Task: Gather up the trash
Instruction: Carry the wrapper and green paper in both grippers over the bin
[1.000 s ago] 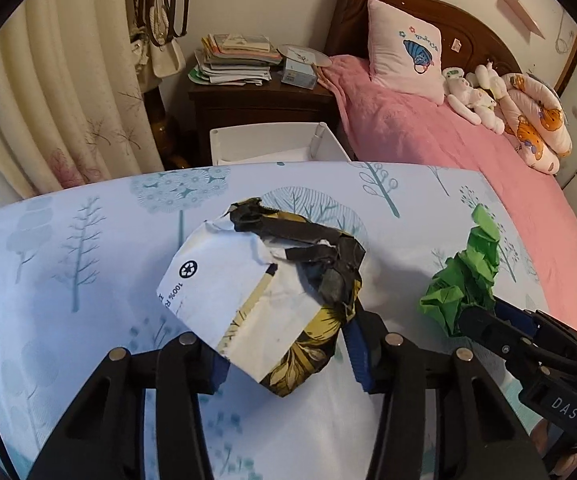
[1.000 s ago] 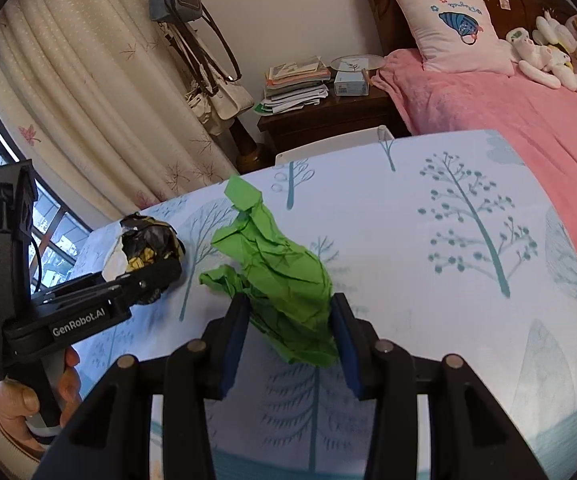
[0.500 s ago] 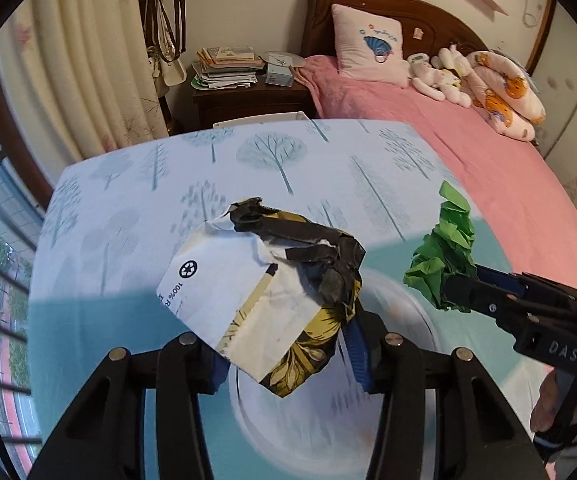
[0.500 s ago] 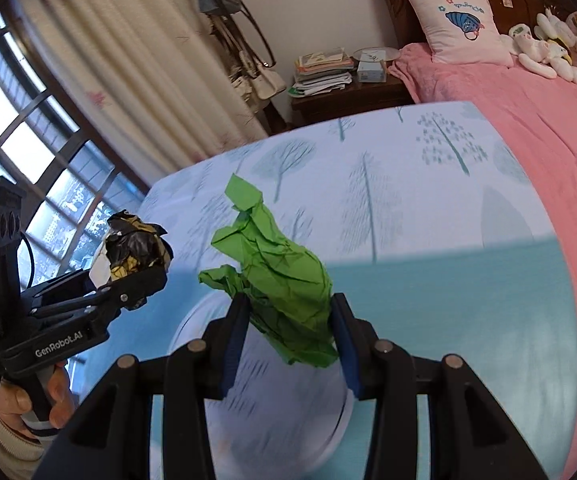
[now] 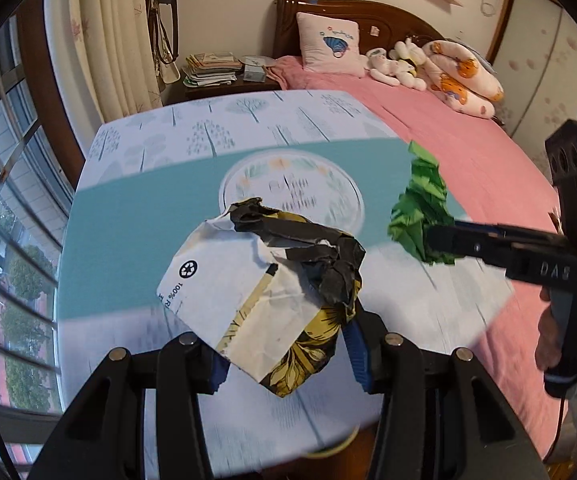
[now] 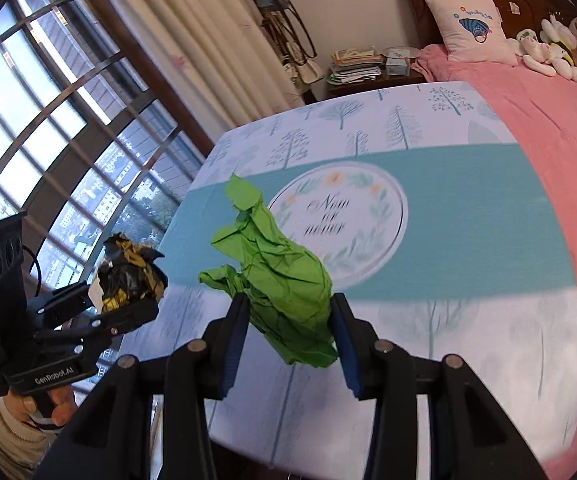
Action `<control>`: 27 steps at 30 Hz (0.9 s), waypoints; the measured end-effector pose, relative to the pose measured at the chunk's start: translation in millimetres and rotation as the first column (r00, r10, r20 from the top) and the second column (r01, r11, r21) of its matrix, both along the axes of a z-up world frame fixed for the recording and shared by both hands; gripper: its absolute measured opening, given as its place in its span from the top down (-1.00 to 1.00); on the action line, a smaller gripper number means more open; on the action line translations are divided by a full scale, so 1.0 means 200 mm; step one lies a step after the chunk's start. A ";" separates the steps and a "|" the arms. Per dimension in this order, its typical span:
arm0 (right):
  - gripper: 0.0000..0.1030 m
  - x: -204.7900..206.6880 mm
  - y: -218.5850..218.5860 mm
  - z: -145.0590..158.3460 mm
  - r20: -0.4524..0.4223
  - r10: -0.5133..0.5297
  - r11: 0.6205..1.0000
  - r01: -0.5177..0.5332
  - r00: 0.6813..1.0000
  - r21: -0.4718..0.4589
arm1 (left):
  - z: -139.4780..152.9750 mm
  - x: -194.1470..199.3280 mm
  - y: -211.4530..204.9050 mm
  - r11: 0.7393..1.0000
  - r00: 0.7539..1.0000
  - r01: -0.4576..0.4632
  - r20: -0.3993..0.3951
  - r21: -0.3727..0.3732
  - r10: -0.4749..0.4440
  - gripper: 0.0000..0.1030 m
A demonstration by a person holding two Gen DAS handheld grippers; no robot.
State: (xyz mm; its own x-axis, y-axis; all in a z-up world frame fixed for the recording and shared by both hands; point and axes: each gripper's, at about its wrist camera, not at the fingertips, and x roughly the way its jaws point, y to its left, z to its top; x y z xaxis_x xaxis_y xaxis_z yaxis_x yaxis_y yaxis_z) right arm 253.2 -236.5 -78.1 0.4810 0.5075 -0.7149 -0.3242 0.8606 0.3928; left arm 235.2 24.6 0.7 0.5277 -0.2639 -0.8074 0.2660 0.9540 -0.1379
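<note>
The left tool (image 5: 284, 356) grips a crumpled white, black and yellow paper wad (image 5: 264, 296), held in the air above a table (image 5: 128, 216) covered in a tree-print cloth. Just beside it, the right tool (image 6: 288, 344) clamps a crumpled green paper (image 6: 280, 276) over the same table, with a pink bed (image 6: 548, 120) alongside.

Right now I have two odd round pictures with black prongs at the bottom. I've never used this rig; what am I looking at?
No robot here: a person holds a hand-held gripper in each hand, with a fisheye camera looking along its jaws. One picture is from the left gripper, whose jaws clamp a crumpled white, black and yellow printed paper package. The other is from the right gripper, clamping a crumpled green paper. Each view also shows the other gripper from the side. Below both is a table under a tree-print tablecloth, beside a pink bed.
</note>
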 end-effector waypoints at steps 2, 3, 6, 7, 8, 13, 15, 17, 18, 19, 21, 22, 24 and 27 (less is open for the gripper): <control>0.20 -0.12 0.01 0.00 0.009 0.007 1.000 -0.007 1.000 -0.004 | -0.02 -0.13 0.02 1.000 1.000 0.005 -0.003 -0.006 -0.005 0.10; 0.20 -0.19 0.01 -0.01 0.010 0.012 1.000 -0.012 1.000 0.000 | -0.04 -0.19 0.03 1.000 1.000 0.006 0.001 -0.014 -0.006 0.10; 0.20 -0.35 0.02 -0.04 0.014 0.031 1.000 -0.031 0.999 0.004 | -0.11 -0.36 0.04 1.000 1.000 0.015 -0.011 -0.015 -0.016 0.10; 0.20 -0.41 0.03 -0.05 0.013 0.037 0.999 -0.037 0.999 0.003 | -0.13 -0.40 0.04 1.000 1.000 0.018 -0.011 -0.017 -0.018 0.10; 0.20 -0.46 0.03 -0.07 0.011 0.047 0.999 -0.047 0.999 0.002 | -0.16 -0.46 0.05 1.000 1.000 0.020 -0.011 -0.016 -0.020 0.10; 0.20 -0.72 0.04 -0.22 -0.007 0.079 0.997 -0.079 0.997 -0.009 | -0.35 -0.67 0.03 0.999 0.999 0.039 -0.036 -0.028 -0.040 0.10; 0.20 -0.82 0.03 -0.31 -0.018 0.074 0.997 -0.074 0.997 -0.029 | -0.46 -0.73 0.01 0.998 0.997 0.049 -0.056 -0.031 -0.051 0.10; 0.20 -0.86 0.03 -0.40 -0.040 0.069 0.997 -0.071 0.997 -0.039 | -0.58 -0.77 -0.03 0.998 0.994 0.057 -0.091 -0.038 -0.060 0.10; 0.20 -0.89 0.02 -0.46 -0.058 0.060 0.997 -0.063 0.996 -0.043 | -0.65 -0.79 -0.04 0.997 0.992 0.059 -0.110 -0.044 -0.064 0.10; 0.20 -0.91 0.00 -0.53 -0.079 0.048 0.997 -0.052 0.996 -0.049 | -0.71 -0.80 -0.06 0.997 0.990 0.061 -0.128 -0.050 -0.067 0.10; 0.20 -0.93 -0.02 -0.64 -0.114 0.018 0.998 -0.025 0.993 -0.057 | -0.85 -0.81 -0.09 0.996 0.985 0.064 -0.155 -0.057 -0.072 0.10; 0.20 -0.93 -0.03 -0.70 -0.131 0.005 0.998 -0.013 0.991 -0.060 | -0.91 -0.81 -0.11 0.996 0.984 0.063 -0.163 -0.057 -0.072 0.10; 0.20 -0.93 -0.07 -0.85 -0.177 -0.030 0.998 0.019 0.984 -0.061 | -1.04 -0.81 -0.13 0.997 0.980 0.055 -0.187 -0.046 -0.063 0.10; 0.20 -0.93 -0.10 -1.02 -0.205 -0.067 0.996 0.052 0.977 -0.076 | -1.23 -0.79 -0.17 0.999 0.974 0.044 -0.220 -0.014 -0.046 0.10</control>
